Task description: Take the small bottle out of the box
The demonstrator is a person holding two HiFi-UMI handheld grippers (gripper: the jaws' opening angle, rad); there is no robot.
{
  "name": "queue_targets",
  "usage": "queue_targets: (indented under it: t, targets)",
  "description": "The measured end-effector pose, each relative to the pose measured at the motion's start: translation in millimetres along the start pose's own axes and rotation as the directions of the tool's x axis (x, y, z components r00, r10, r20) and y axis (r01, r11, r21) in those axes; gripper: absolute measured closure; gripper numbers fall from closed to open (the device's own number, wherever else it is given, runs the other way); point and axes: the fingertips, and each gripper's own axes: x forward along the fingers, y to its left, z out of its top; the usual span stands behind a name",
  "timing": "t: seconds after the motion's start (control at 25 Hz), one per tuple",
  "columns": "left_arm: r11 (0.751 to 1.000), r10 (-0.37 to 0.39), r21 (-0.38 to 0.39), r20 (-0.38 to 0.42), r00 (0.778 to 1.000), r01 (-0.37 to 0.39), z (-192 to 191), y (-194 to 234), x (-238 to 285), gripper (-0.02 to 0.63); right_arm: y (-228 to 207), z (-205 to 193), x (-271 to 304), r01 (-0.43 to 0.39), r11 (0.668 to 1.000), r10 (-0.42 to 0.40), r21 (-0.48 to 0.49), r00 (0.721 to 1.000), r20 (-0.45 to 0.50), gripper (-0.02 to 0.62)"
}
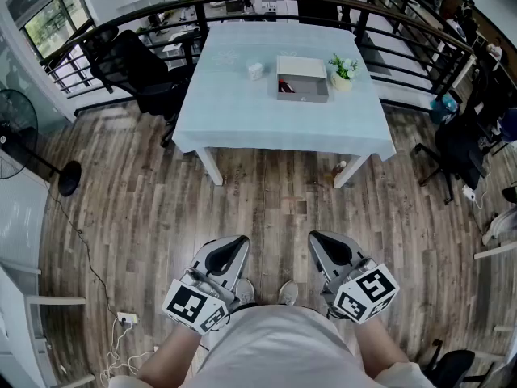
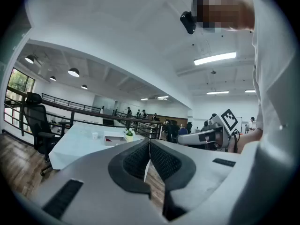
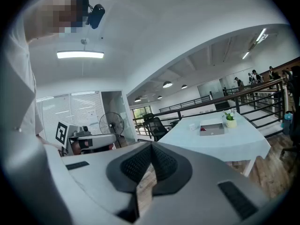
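Now left gripper point(image 1: 238, 242) at 7 o'clock and right gripper point(image 1: 317, 239) at 5 are both clenched, nothing betw. jaws; box point(image 1: 303, 90) on table point(image 1: 242, 115) at 12 o'clock, well apart.

table point(image 1: 242, 115) under pale blue cloth, grey box point(image 1: 303, 96), small white cup point(image 1: 255, 71), potted plant point(image 1: 342, 72) beside box

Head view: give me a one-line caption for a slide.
Start pose: left gripper and right gripper shut, empty, held low, well short of the table bearing the box.
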Motion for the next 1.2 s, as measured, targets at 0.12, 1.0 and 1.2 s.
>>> queue_targets:
  t: [0.12,1.0,1.2]
  targets:
    - [1.000,-0.001,0.002,-0.004,1.000,0.001,1,-1,6,0.586,-7,0,-1,0.003,1.000,-0.003,0.005,1.000,-0.001,0.574]
    - [0.999,0.031,0.015,-0.002,1.000,-0.031,-8,-27,72,0.584,-84,-2,-26,-0.004,1.000,0.004,0.028,1.000,-0.027,0.572]
    - [0.999,0.037,0.017,-0.003,0.999,-0.037,-8,-30,85,0.584,-102,-8,-33,0.011,0.998,-0.009,0.056,0.999,-0.032,0.572]
